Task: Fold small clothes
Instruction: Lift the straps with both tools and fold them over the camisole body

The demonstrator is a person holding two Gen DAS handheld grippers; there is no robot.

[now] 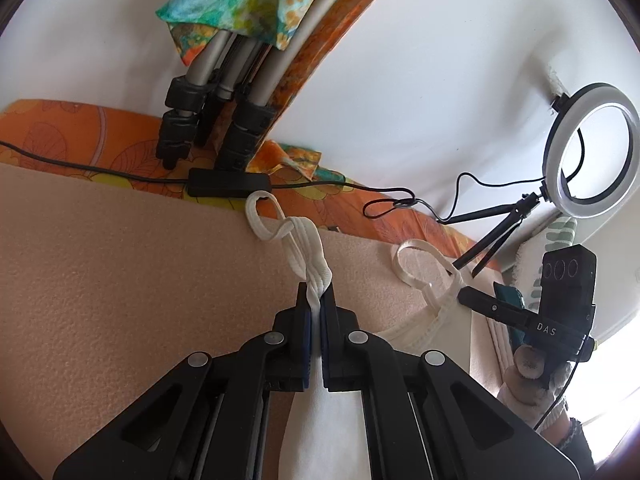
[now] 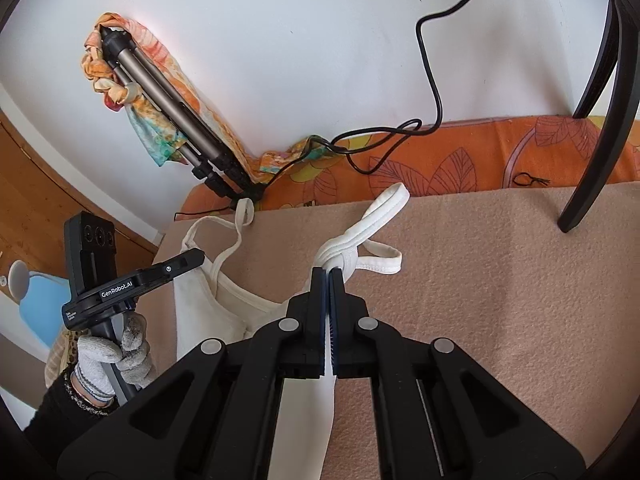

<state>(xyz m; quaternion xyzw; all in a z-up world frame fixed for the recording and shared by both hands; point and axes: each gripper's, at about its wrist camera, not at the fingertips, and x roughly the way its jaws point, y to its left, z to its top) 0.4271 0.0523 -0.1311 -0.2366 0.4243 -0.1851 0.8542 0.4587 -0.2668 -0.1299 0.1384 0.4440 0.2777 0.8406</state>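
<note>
Two black grippers work over a peach blanket [image 2: 480, 280] spread on an orange floral cover [image 2: 460, 156] against a white wall. Across the blanket lies a white strappy top [image 2: 208, 304], its body stretched between both tools. The left gripper [image 1: 315, 300] is clamped on one bunched shoulder strap [image 1: 308, 248]. The right gripper [image 2: 329, 276] pinches the other strap [image 2: 360, 240]. A ring light [image 1: 592, 152] stands nearby.

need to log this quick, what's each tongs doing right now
left tongs: closed on a strap of the white top.
right tongs: closed on the top's other strap.
</note>
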